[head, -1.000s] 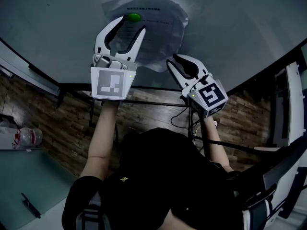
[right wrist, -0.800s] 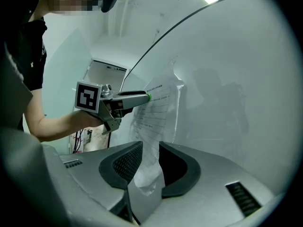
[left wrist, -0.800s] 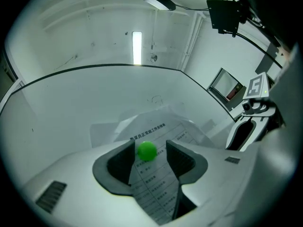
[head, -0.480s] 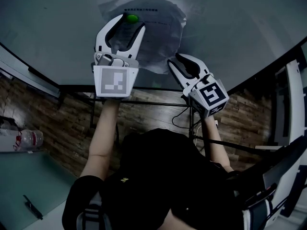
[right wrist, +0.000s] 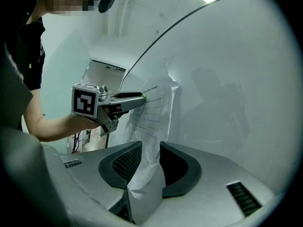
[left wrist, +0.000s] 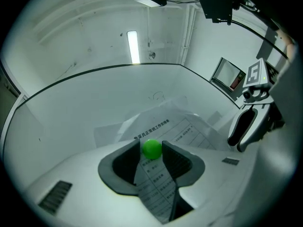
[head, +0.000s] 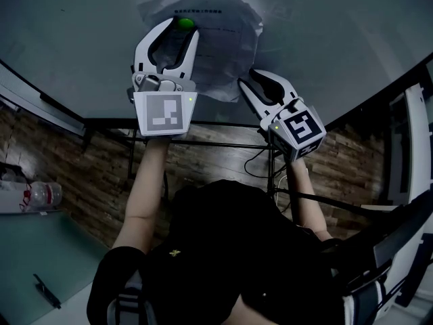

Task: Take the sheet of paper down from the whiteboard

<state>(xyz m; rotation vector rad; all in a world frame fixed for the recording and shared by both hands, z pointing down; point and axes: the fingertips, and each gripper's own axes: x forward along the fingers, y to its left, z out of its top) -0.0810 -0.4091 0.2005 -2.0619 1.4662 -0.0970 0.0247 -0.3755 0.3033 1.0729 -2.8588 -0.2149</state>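
**sheet pinned to the board, both claws on it**

in the head view, a clear plastic bottle (head: 42, 193) lies at 9 o'clock on a pale green bench (head: 40, 256).

the left claw (head: 183, 34) reaches up at 11 o'clock to the grey-white whiteboard (head: 325, 39). in the left gripper view its two dark ribbed pads (left wrist: 173, 157) are clenched on a small round green magnet (left wrist: 152, 149), one on each side and touching it. the magnet sits near the top of a crumpled white printed sheet of paper (head: 226, 46), at about 11 o'clock on the sheet, and pins it to the board.

the sheet hangs at 12 o'clock in the head view. its upper part is against the board and its lower part is wrinkled and bulges away from it.

the right claw (head: 247, 78) comes up from 5 o'clock to the sheet's bottom edge. in the right gripper view its pads (right wrist: 130, 162) are drawn in on a bunched lower corner of the paper. that corner fills the narrow gap between them, with one pad on the board side and one on the room side.
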